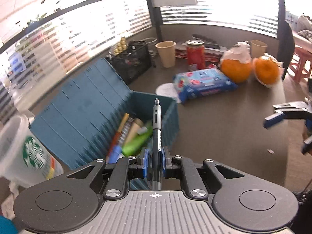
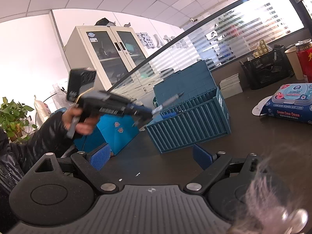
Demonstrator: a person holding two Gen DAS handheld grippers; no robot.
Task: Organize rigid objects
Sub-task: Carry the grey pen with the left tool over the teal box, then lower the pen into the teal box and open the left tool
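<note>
Pen (image 1: 157, 128), dark-barrelled, grasped near its rear end between the blue pads (image 1: 145, 162) of the left hand-held gripper (image 1: 155, 162), at lower centre of the left wrist frame; the right wrist view shows it at centre frame, raised over the open blue box (image 2: 190, 120). Long axis runs straight forward along the fingers, tip pointing away from the camera toward the box's far wall and somewhat upward in the right wrist view. Box: ribbed, container-style, lid (image 1: 85, 105) swung back toward upper left, already holding a green tube (image 1: 137, 141), a tan stick and other small items, blurred. Right hand-held gripper (image 2: 152, 159): empty, pads spread wide, over bare bench (image 2: 253, 136) at lower frame. Elsewhere on the bench, well apart from the box: wipes pack (image 1: 204, 84), red can (image 1: 195, 55), paper cup (image 1: 166, 53), two oranges, black mesh basket (image 1: 132, 62). Risks, as judged: the pen is held by a short length at one end, so it could pivot or slip in the grip; released while pointing this far forward, its tip could strike the far wall or rim and tip out onto the bench; motion blur suggests a fast carry, which would worsen both.
</note>
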